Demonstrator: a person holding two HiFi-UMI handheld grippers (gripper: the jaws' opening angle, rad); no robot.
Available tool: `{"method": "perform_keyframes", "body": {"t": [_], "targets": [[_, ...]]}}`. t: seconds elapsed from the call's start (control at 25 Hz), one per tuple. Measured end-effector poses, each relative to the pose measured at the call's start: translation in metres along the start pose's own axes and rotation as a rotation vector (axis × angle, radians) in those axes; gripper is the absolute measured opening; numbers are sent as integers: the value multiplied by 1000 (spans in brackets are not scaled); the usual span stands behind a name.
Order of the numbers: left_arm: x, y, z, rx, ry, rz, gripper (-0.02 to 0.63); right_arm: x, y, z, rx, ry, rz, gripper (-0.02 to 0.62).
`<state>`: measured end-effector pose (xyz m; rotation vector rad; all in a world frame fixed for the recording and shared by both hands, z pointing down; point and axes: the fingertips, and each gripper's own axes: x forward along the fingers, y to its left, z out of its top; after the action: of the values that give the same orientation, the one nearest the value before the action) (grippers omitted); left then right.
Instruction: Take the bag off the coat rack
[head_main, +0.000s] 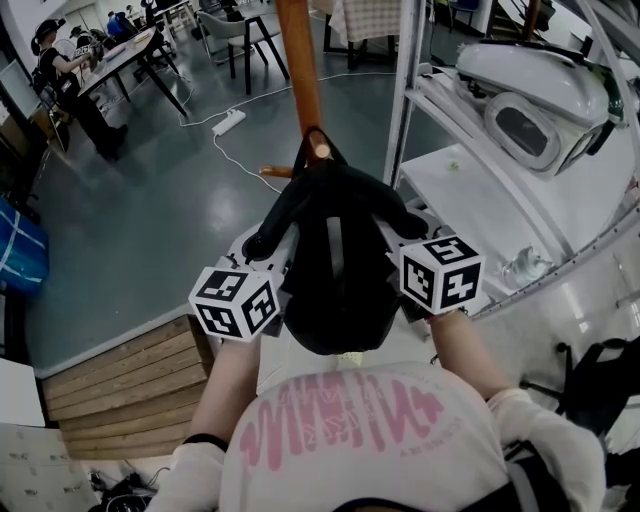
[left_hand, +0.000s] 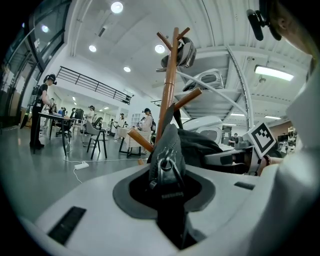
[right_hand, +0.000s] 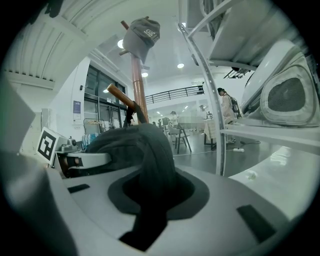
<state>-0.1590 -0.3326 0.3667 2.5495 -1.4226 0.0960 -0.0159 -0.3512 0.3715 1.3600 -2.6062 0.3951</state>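
Left gripper (left_hand: 167, 175), right gripper (right_hand: 150, 172) (both) pinch bag (head_main: 336, 270).

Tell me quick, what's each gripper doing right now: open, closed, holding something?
Left gripper: closed on the bag, by its zipper pull.
Right gripper: closed on the bag's fabric.

bag (head_main: 335, 262): black | coat rack (head_main: 298, 60): reddish-brown | shirt (head_main: 350, 430): white, pink print | cap (right_hand: 141, 32): grey
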Motion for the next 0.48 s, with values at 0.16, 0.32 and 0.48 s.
{"method": "perform_keyframes", "body": {"t": [0.16, 0.32, 0.48], "targets": [[0, 0, 2, -3, 2, 3, 81, 0, 1, 1, 5, 2, 2, 75], [-1, 1, 2, -10, 6, 6, 81, 1, 2, 1, 4, 3, -1, 74], [0, 1, 2, -16, 4, 12, 81, 1, 2, 1, 7, 2, -1, 74]]}}
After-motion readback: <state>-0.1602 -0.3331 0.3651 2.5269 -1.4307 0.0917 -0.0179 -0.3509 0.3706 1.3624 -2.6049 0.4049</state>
